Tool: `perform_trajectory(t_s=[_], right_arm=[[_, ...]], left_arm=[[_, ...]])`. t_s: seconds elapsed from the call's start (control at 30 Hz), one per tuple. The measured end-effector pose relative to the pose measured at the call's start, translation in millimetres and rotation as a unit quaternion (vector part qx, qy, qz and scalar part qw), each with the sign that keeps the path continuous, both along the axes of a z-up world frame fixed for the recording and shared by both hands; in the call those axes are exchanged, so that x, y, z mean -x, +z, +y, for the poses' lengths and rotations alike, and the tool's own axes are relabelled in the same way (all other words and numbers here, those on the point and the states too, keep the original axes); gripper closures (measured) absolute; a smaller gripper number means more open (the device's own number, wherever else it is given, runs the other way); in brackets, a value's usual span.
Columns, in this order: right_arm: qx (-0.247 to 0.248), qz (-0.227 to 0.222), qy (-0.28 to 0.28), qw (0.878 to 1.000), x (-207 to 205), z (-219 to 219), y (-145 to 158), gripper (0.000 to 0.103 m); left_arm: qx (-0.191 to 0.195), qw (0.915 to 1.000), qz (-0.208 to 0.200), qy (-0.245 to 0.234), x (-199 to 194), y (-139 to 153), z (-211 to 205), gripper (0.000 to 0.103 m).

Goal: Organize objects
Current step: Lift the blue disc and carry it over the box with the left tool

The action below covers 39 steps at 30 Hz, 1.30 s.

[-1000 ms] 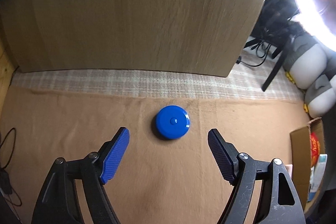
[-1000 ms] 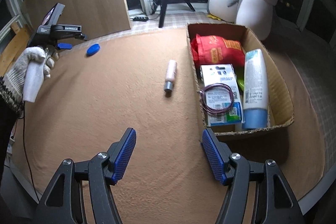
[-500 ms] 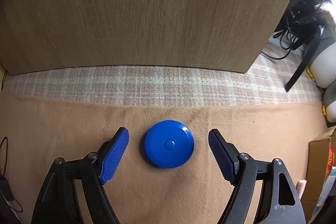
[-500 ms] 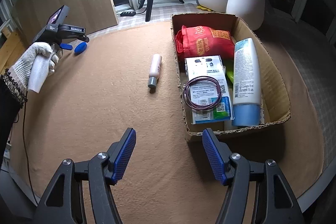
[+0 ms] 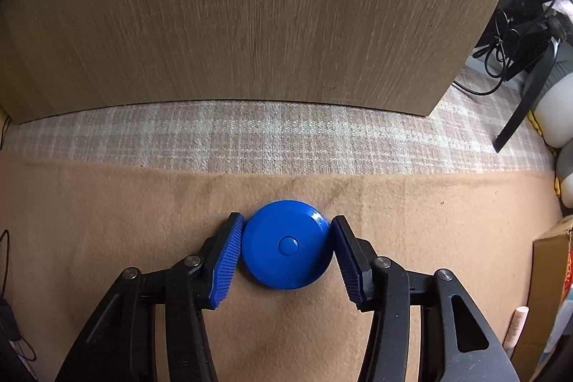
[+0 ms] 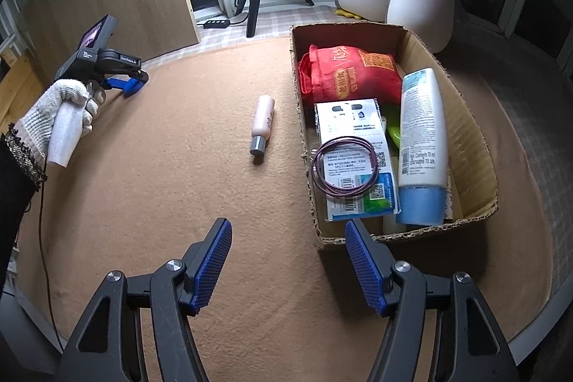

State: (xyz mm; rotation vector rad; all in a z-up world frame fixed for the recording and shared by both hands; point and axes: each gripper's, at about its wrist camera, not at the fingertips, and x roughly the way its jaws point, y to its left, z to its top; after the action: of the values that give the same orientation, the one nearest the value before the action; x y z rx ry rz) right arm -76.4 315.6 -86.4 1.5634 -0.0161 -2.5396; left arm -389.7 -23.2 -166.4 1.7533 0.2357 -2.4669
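The left gripper (image 5: 286, 249) had its jaws closed in on the blue round case (image 5: 286, 244), both pads touching its sides as it lay on the tan blanket (image 5: 107, 203). The right gripper (image 6: 288, 265) hung with jaws wide and empty; ahead of them lay a pink bottle (image 6: 262, 124), and just ahead to their right stood the cardboard box (image 6: 465, 117).
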Motion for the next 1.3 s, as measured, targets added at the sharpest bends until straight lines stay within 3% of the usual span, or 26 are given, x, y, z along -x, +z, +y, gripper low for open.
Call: perform_trajectory(t_s=[0.3, 0.67, 0.83, 0.97, 1.3], right_arm=[[0.004, 0.009, 0.002, 1.000, 0.6, -3.4, 4.6, 0.041], [0.014, 0.023, 0.002, 1.000, -8.8, -1.9, 11.7, 0.041], [0.014, 0.031, -0.003, 0.999, -16.2, 5.4, 15.5, 0.041], [0.011, 0.036, -0.011, 0.999, -20.7, 14.7, 18.7, 0.041], [0.007, 0.043, -0.040, 0.998, -34.8, 48.1, 21.2, 0.041]], left_arm=[[0.004, 0.9998, 0.013, -0.015, -43.1, -5.5, 19.7, 0.049], [0.011, 0.9962, 0.025, -0.083, -129.5, -5.5, 83.8, 0.049], [-0.010, 0.9935, 0.025, -0.110, -157.9, -3.4, 96.1, 0.049], [-0.044, 0.9903, 0.025, -0.130, -175.8, 5.6, 114.6, 0.049], [-0.064, 0.9711, 0.072, -0.218, -203.3, 61.4, 210.2, 0.049]])
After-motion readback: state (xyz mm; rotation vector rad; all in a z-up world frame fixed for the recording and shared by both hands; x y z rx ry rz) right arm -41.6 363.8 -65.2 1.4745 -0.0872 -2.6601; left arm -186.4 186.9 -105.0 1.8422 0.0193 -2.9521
